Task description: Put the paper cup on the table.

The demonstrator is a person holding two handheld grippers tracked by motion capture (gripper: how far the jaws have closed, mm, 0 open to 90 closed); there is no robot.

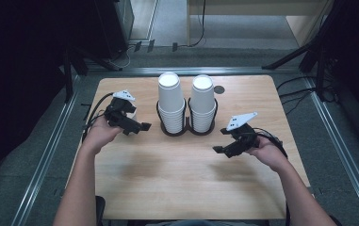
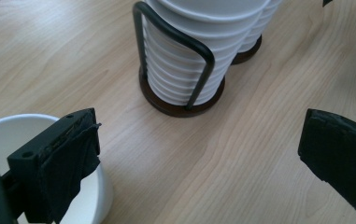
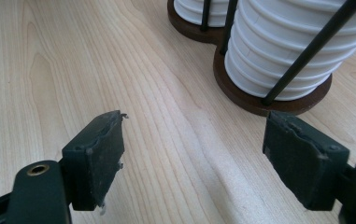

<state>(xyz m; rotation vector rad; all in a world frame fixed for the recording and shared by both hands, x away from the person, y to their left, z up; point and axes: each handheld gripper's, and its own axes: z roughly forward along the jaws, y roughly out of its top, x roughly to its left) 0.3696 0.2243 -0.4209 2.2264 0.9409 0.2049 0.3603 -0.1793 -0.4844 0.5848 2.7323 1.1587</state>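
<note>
Two tall stacks of white paper cups point(image 1: 169, 101) point(image 1: 202, 99) stand in a dark wire holder point(image 1: 186, 132) at the table's far middle. My left gripper point(image 1: 137, 128) hovers left of the holder with its jaws wide apart. In the left gripper view a single white cup point(image 2: 7, 135) stands on the table at the lower left. The left gripper point(image 2: 199, 140) has one jaw over that cup's rim and the other far from it, and the nearer stack point(image 2: 189, 51) lies ahead. My right gripper point(image 1: 221, 140) point(image 3: 194, 135) is open over bare wood, just short of the right stack point(image 3: 288, 51).
The wooden table point(image 1: 167, 188) has free room across its near half. A small dark round hole point(image 1: 219, 89) sits behind the right stack. Metal rails and cables run along the floor on both sides of the table.
</note>
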